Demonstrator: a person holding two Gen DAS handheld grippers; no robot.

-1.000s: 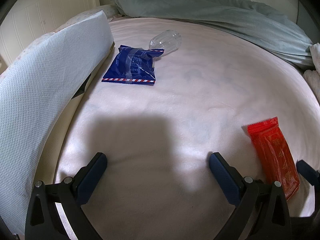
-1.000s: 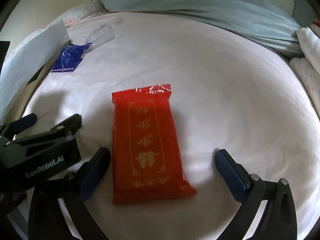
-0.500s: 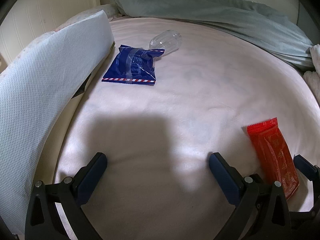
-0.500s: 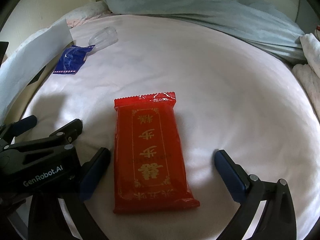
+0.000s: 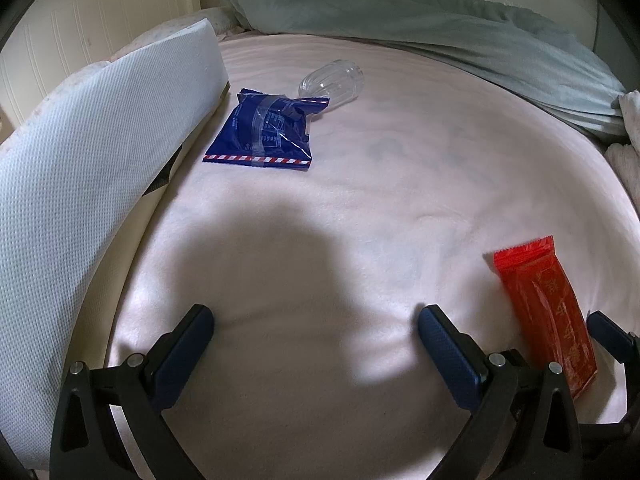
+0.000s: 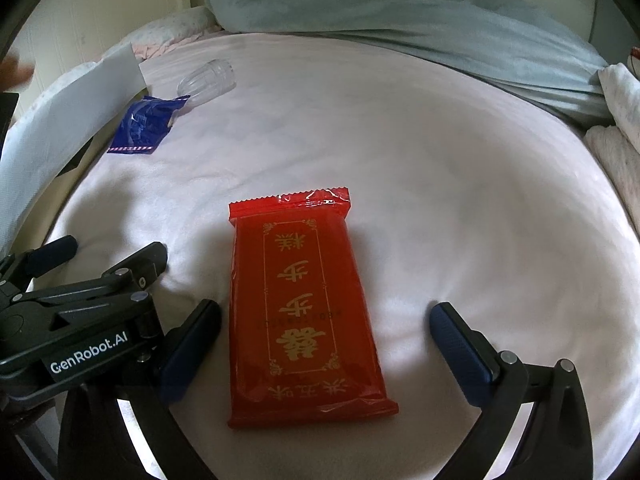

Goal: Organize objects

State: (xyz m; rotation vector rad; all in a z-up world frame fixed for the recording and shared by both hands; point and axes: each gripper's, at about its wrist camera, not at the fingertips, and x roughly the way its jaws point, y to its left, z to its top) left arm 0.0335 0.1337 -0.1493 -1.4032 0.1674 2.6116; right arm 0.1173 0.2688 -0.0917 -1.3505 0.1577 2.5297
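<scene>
Red packet (image 6: pixel 304 312) lies between the wide-spread right tongs (image 6: pixel 326 322), untouched.

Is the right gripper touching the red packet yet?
Apart. The right wrist view shows the red packet lying between the open fingers of the right gripper, with white sheet visible on both sides.
</scene>
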